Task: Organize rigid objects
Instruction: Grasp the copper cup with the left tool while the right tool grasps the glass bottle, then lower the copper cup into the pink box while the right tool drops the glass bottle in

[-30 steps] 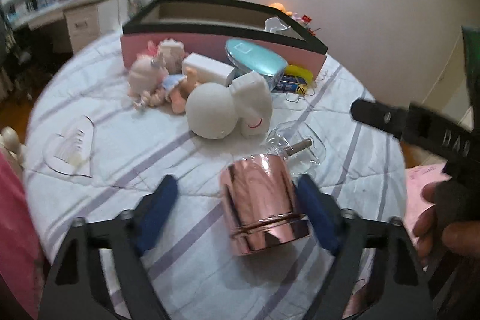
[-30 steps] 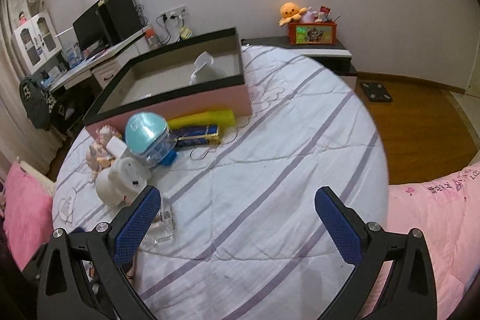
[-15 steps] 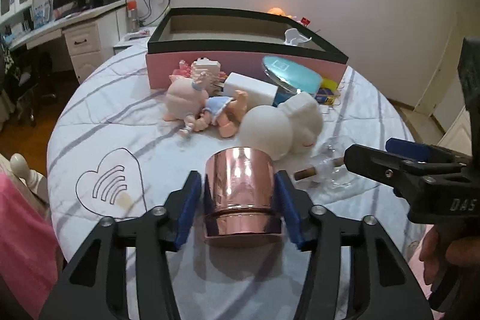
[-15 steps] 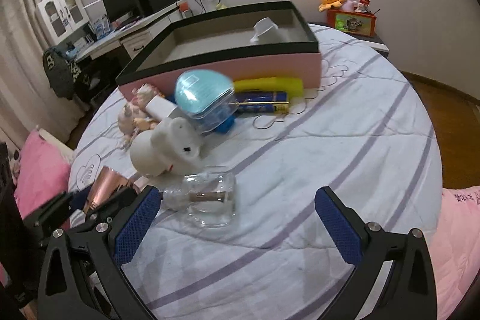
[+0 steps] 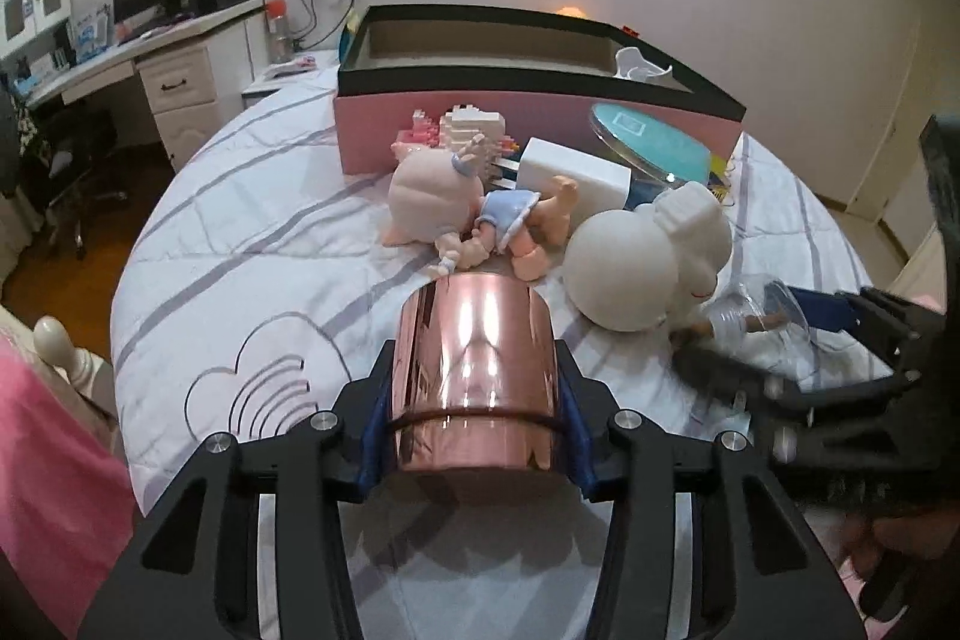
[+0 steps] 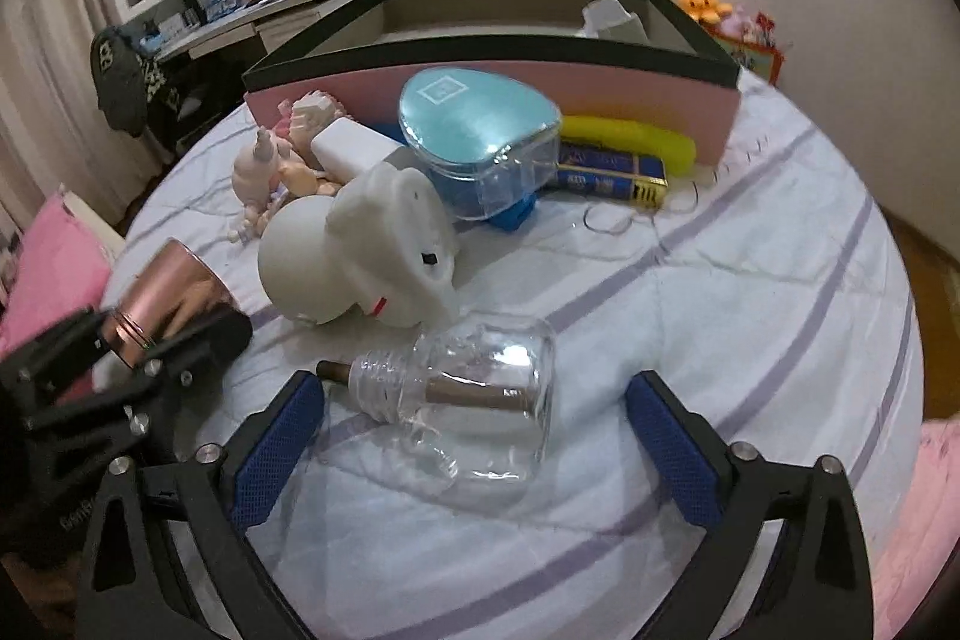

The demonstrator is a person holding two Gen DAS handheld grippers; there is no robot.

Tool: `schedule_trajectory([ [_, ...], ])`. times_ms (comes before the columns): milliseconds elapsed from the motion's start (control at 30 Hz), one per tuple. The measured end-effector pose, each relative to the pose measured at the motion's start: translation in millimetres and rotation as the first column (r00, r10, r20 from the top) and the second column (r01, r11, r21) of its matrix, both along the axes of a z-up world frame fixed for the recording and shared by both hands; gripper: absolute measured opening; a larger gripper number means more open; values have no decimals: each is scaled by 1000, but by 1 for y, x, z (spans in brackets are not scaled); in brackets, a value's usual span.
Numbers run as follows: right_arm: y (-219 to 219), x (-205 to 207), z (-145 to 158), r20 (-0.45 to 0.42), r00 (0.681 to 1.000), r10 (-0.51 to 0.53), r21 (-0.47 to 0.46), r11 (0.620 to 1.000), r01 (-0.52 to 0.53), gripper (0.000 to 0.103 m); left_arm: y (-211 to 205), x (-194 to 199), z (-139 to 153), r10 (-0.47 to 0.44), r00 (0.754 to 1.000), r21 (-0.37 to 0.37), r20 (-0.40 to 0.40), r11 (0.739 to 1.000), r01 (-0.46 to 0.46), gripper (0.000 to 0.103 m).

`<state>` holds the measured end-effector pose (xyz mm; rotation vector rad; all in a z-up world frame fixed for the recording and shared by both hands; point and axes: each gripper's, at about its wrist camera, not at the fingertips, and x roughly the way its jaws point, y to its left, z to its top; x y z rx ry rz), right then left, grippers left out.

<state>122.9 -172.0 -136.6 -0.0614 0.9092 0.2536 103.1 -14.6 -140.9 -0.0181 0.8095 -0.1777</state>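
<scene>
Two objects are bracketed at once, one per gripper. The rose-gold cup (image 5: pixel 474 370) lies on its side on the striped bedspread (image 5: pixel 258 244), its long axis running near to far along the fingers of the left gripper (image 5: pixel 474 436); those jaws have just been closing, and the blue pads (image 5: pixel 373 436) are seen pressed against both flanks, so the cup is judged clasped. Just right of it, the clear glass bottle (image 6: pixel 468 394) lies with its long axis crosswise, neck toward the left pad (image 6: pixel 276 448) of the right gripper (image 6: pixel 480 454). These jaws have also been closing, yet a gap remains on each side, so nothing is gripped; the pinch would fall end to end. The pink box with black rim (image 6: pixel 498 82) stands at the far side, past the white figurine (image 6: pixel 360 256) and the teal-lidded case (image 6: pixel 480 124). Only the right wrist view shows the gaps beside the bottle; only the left wrist view shows pad contact on the cup.
</scene>
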Motion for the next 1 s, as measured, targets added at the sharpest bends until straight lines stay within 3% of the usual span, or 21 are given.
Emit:
schedule_trajectory([
  [33, -1, 0, 2, 4, 1000, 2, 2, 1000, -2, 69, 0, 1, 0, -3, 1000, -5, 0, 1000, 3, 47],
  [67, -4, 0, 4, 3, 1000, 1, 11, 1000, -1, 64, 2, 2, 0, -4, 1000, -17, 0, 1000, 4, 47],
  [200, -12, 2, 7, -6, 1000, 11, 41, 999, -11, 63, 8, 4, 1, -3, 1000, -63, -5, 998, 3, 47],
  [600, -26, -6, 34, 40, 999, 1, 88, 996, -4, 63, 14, -4, 19, 7, 1000, -77, 10, 997, -6, 47],
  [1000, -26, 33, 90, 164, 986, 15, 104, 994, -32, 63, 22, 27, 82, 3, 993, -87, 114, 996, 7, 47],
])
